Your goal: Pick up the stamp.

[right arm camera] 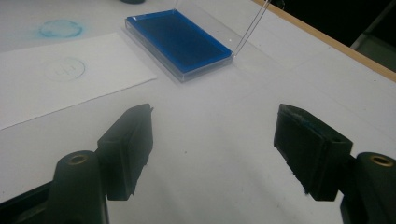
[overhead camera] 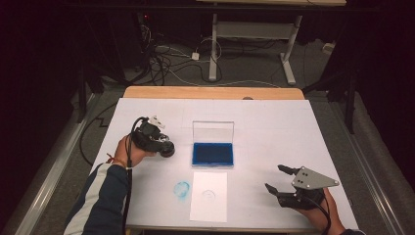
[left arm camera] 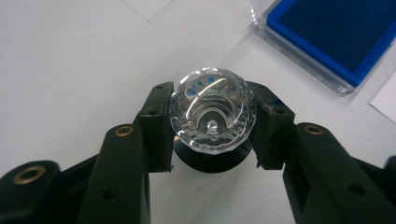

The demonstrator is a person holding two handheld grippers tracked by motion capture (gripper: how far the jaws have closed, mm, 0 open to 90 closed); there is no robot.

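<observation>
The left claw (left arm camera: 212,123) is gripping a stamp (left arm camera: 212,109) with a faceted clear knob and a black base; both jaws are pressing against the sides of the knob, and the black base is showing just below it. In the high view the left claw (overhead camera: 164,145) is sitting over the white-covered bench (overhead camera: 274,122), to the left of the open ink pad (overhead camera: 213,153), with the stamp (overhead camera: 167,148) at its tip. The ink pad is lying flat with its blue surface facing up and its clear lid (overhead camera: 213,131) standing upright behind it. Just in front of the ink pad, a white paper sheet (overhead camera: 209,197) is lying on the bench and bearing a faint round imprint (overhead camera: 209,195). A blue round smudge (overhead camera: 182,189) is marking the bench cover just left of the sheet. The right claw (overhead camera: 277,178) is resting near the right front of the bench, well apart from the ink pad, with its jaws standing apart and nothing between them.
</observation>
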